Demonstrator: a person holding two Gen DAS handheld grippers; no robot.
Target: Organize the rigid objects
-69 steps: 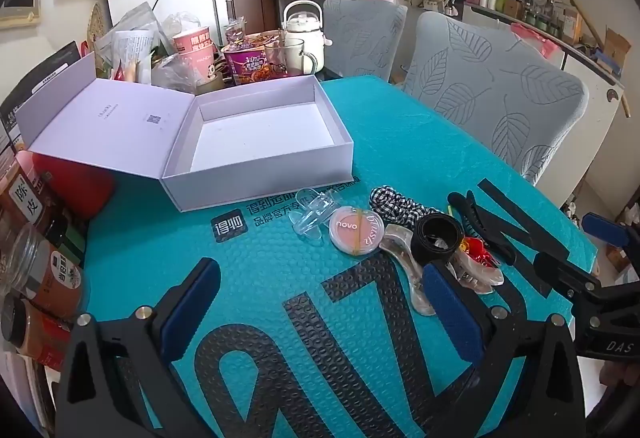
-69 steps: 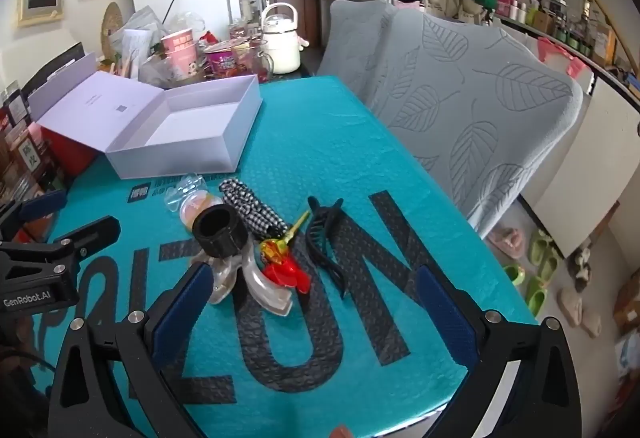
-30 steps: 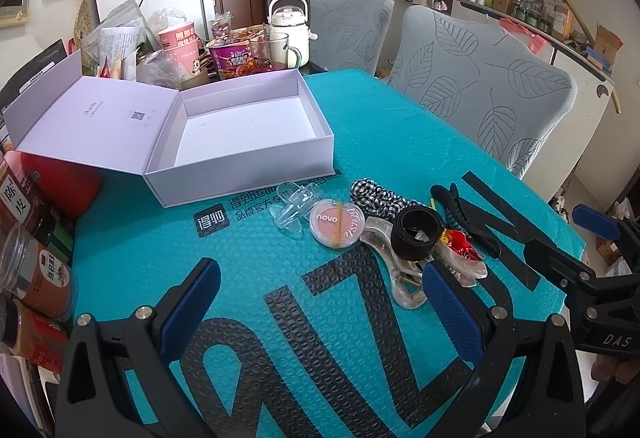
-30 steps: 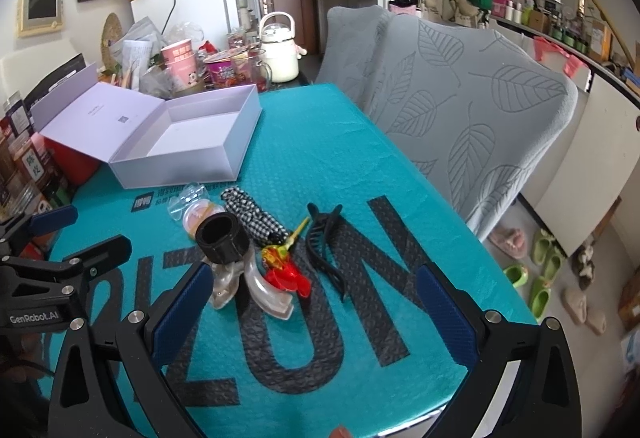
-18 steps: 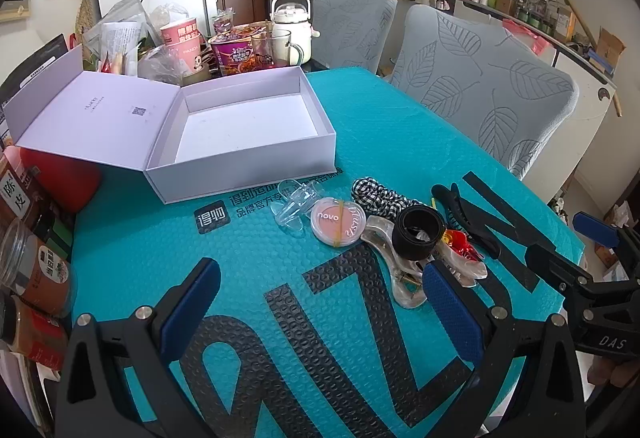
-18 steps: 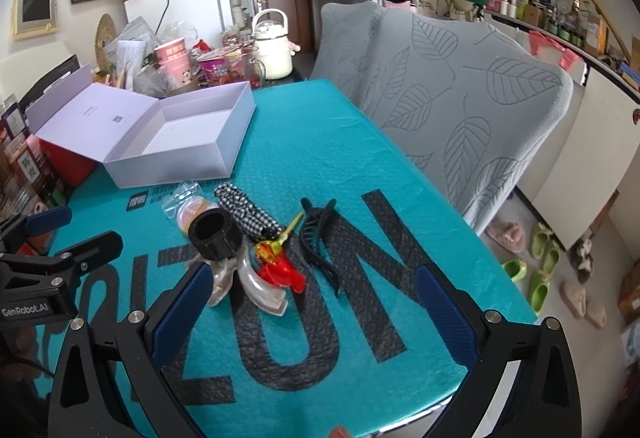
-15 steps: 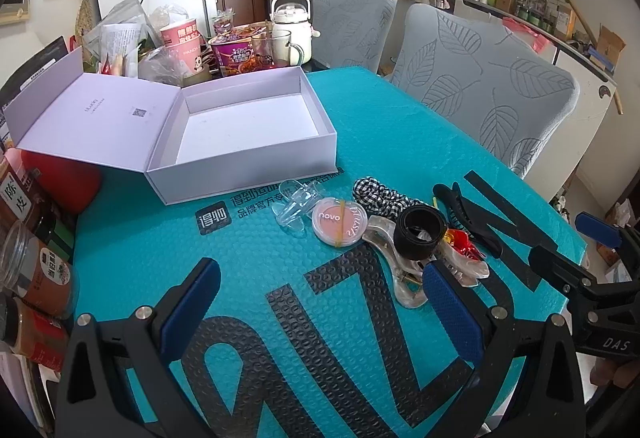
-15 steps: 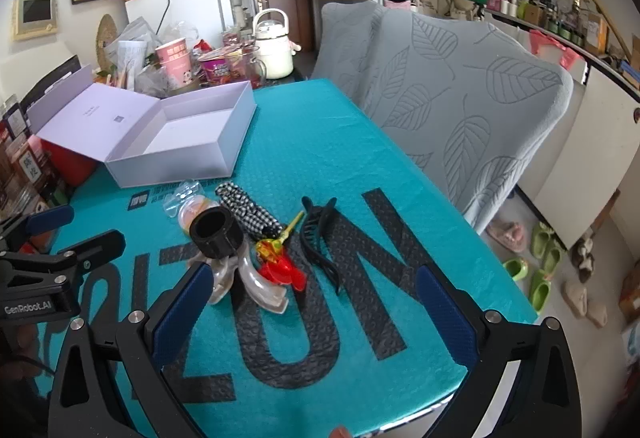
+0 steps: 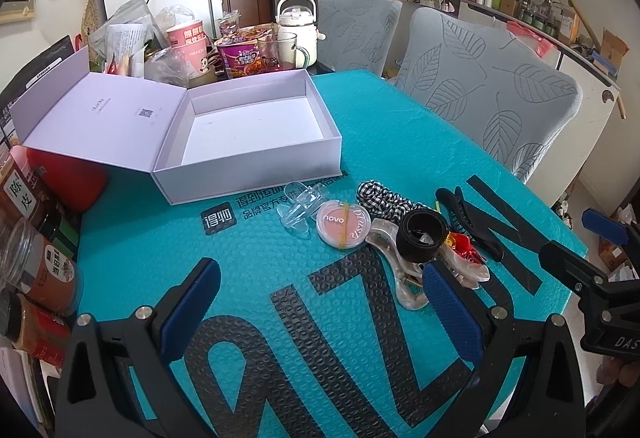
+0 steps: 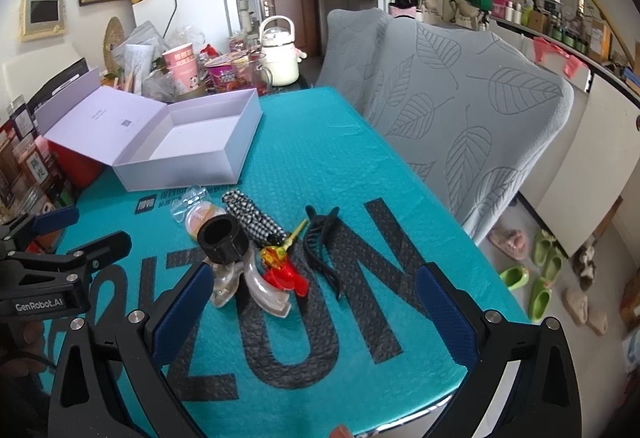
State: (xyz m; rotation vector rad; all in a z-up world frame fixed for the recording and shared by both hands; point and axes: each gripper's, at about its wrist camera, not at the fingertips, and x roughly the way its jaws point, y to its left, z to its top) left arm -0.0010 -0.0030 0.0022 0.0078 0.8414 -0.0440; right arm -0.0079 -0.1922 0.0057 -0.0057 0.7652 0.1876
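Black claw clip (image 10: 320, 246) lying lengthwise away from camera, both grippers (image 9: 320, 310) (image 10: 312, 302) spread apart, empty.

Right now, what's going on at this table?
A person holds two open tools over the teal mat, and neither grips anything. The left tool and right tool hover short of a pile: a round pink blush compact, a black ring-shaped band, a black claw hair clip and clear clips. The open white lidded box beyond them is empty; nothing is sorted yet.
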